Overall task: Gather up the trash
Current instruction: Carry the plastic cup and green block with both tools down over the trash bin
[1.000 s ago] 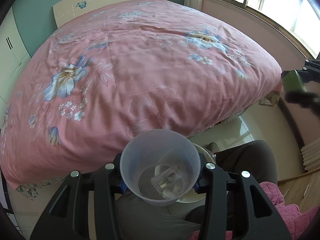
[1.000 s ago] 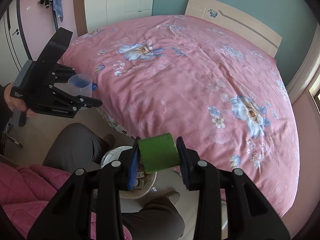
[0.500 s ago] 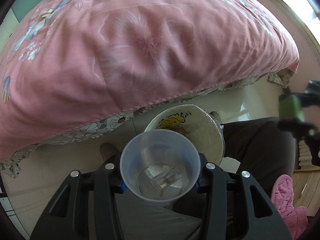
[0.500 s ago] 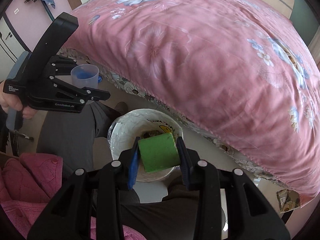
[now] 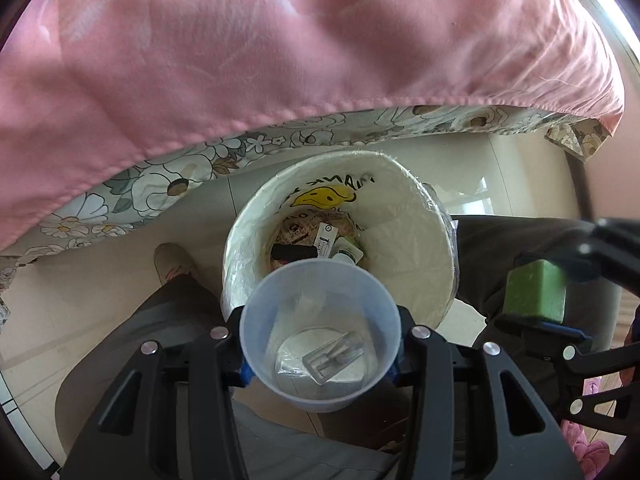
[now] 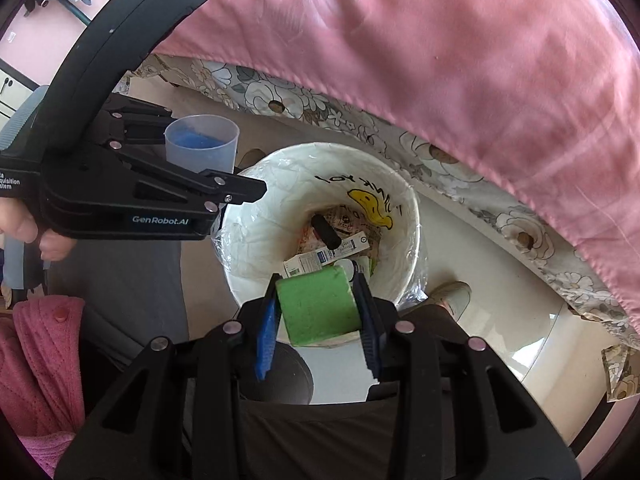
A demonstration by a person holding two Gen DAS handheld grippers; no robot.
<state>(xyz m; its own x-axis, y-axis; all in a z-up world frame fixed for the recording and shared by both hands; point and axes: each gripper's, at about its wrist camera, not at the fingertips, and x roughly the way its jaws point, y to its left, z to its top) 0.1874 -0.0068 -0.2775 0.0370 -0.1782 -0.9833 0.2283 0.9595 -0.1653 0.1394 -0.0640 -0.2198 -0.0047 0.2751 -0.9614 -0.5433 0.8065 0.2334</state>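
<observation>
My left gripper [image 5: 320,344] is shut on a clear plastic cup [image 5: 320,320] with a small clear plastic piece [image 5: 334,356] inside. It hangs upright above the near rim of a white lined trash bin [image 5: 420,248] on the floor. My right gripper [image 6: 318,312] is shut on a green block [image 6: 318,306], held over the near rim of the same bin [image 6: 260,240]. The bin holds several wrappers and small boxes. The cup [image 6: 202,148] and left gripper show at upper left in the right wrist view; the block [image 5: 534,292] shows at right in the left wrist view.
The pink bedspread [image 5: 280,40] overhangs the bed edge just beyond the bin, with a floral bed skirt [image 5: 160,184] below it. The person's grey-trousered legs [image 5: 168,320] and a shoe [image 5: 172,260] flank the bin on the tiled floor.
Both grippers have tilted down from the bed and come in over the bin, with the cup and green block still held. The bin now fills the middle of both views.
</observation>
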